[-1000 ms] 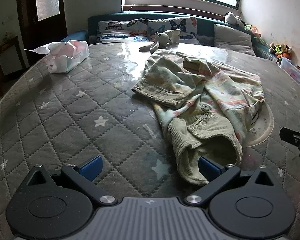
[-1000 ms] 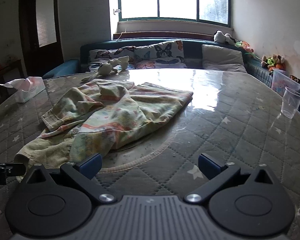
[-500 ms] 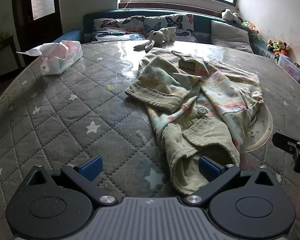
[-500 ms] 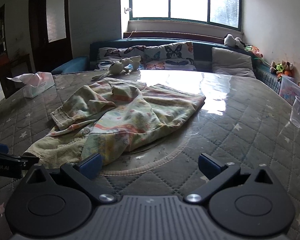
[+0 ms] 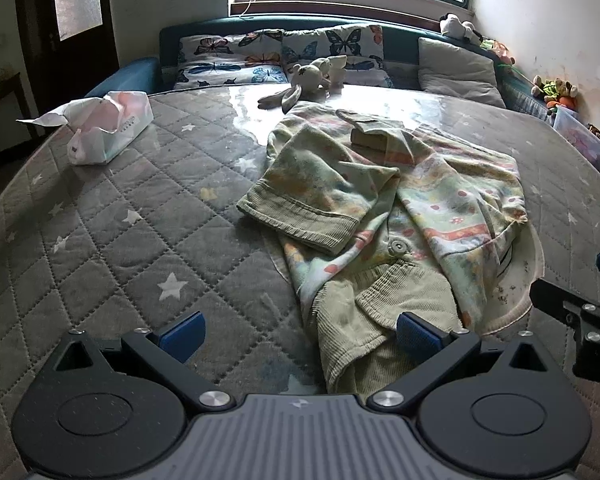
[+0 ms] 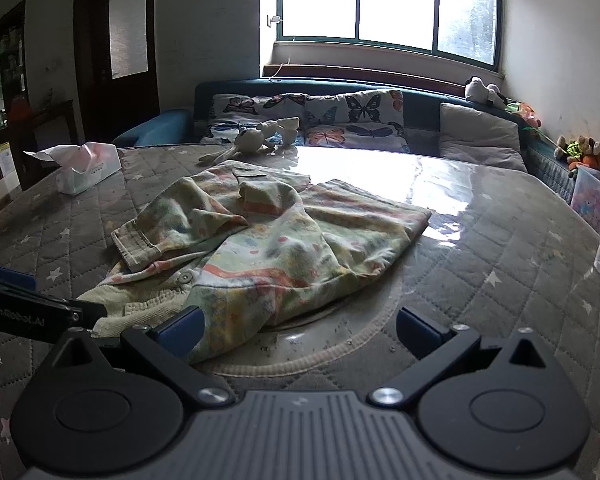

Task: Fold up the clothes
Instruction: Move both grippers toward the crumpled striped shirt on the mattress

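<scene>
Currently the left gripper (image 5: 300, 334) is spread wide, holding nothing; its right blue pad (image 5: 418, 336) sits at the corduroy hem of the crumpled pale-green patterned child's jacket (image 5: 384, 216). Right gripper (image 6: 298, 330) is likewise wide apart and empty, its left pad (image 6: 180, 330) against the jacket's near edge. Both hover low, level over the grey quilted star-print table cover (image 5: 112, 248), where the jacket lies unfolded.

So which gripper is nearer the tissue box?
Left. The left gripper has the tissue box ahead-left; the right gripper sits farther right, across the garment.
</scene>
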